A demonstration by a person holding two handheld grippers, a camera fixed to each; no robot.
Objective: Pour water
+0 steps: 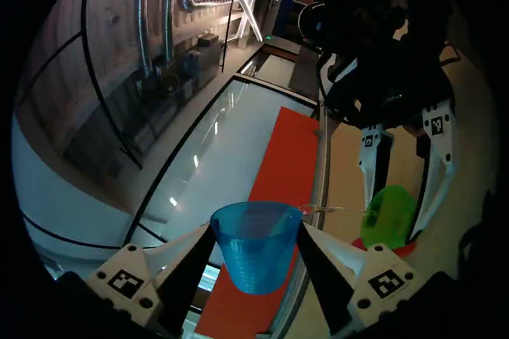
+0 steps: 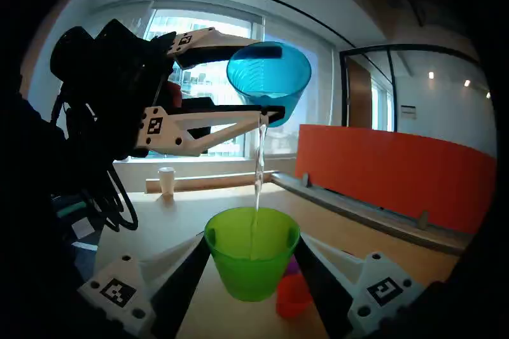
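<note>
- Water falls in a thin stream from the tilted blue cup, upper centre of the right gripper view, into the green cup at lower centre.
- The left gripper is clamped on the blue cup, and the right gripper is clamped on the upright green cup.
- Square black-and-white markers sit on the grippers. A wall sign at right is too small to read.
- Below lies a pale wooden table with a white paper cup left of centre.
- An orange partition runs along the right, with windows behind at left.
- Ceiling pipes show at upper left of the left gripper view.
</note>
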